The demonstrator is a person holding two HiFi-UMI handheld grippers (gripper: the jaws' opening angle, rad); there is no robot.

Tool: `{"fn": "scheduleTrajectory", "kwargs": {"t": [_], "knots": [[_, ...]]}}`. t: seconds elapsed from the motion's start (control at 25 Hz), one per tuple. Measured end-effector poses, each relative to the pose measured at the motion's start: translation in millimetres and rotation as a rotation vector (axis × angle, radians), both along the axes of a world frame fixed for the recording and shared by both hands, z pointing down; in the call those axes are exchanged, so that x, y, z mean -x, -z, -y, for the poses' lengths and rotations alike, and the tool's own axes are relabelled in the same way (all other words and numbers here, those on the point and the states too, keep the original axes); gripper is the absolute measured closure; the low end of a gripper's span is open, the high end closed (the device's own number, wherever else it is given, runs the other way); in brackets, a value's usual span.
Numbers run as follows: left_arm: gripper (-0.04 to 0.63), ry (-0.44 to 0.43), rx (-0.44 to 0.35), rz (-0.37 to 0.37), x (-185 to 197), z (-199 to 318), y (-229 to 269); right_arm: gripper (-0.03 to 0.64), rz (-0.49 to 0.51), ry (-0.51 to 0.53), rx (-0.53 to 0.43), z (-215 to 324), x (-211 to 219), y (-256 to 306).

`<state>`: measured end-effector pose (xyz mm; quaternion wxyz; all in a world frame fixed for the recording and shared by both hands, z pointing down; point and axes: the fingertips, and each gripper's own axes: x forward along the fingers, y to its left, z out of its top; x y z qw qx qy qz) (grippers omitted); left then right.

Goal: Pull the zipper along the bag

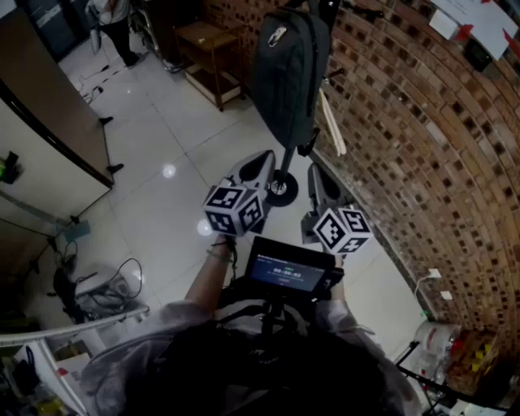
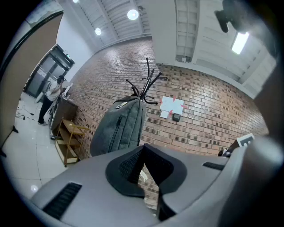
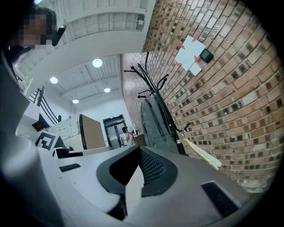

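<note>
A grey backpack (image 1: 288, 73) hangs from a black coat stand (image 1: 282, 188) against the brick wall, with a zipper pull showing near its top. It also appears in the left gripper view, backpack (image 2: 120, 128), and in the right gripper view, backpack (image 3: 153, 126). My left gripper (image 1: 258, 166) is held below the bag, well short of it, jaws together and empty. My right gripper (image 1: 319, 180) sits beside it to the right, also shut on nothing. In the gripper views the left gripper (image 2: 143, 148) and right gripper (image 3: 140, 151) have their pad tips meeting.
A brick wall (image 1: 422, 138) runs along the right. A wooden shelf cart (image 1: 207, 53) stands left of the bag, and a person (image 1: 114, 24) stands far back. A pale stick (image 1: 331, 122) leans by the stand. Cables (image 1: 97, 284) lie on the tiled floor at left.
</note>
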<state>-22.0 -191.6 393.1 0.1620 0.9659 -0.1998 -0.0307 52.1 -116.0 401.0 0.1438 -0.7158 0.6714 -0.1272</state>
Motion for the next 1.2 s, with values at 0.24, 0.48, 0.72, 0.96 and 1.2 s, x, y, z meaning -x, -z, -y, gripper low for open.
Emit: {"fn": "scheduleTrajectory", "kwargs": {"t": [0.24, 0.48, 0.72, 0.96, 1.2], "knots": [[0.588, 0.001, 0.015, -0.002, 2.3, 5.7, -6.3, 0.617, -0.028, -0.004, 0.015, 8.5, -1.3, -3.2], [0.588, 0.027, 0.022, 0.0, 1.2, 17.4, -8.9, 0.615, -0.09, 0.01, 0.032, 27.3, -16.1, 0.3], [0.588, 0.105, -0.003, 0.022, -6.7, 34.5, -11.1, 0.531, -0.109, 0.052, 0.051, 62.5, -48.9, 2.7], [0.588, 0.27, 0.011, 0.007, -15.7, 52.3, -10.4, 0.483, -0.167, 0.169, 0.129, 104.8, -80.3, -13.3], [0.588, 0.45, 0.02, 0.003, -22.1, 56.2, -20.3, 0.472, -0.177, 0.307, 0.173, 139.2, -80.6, -22.8]]}}
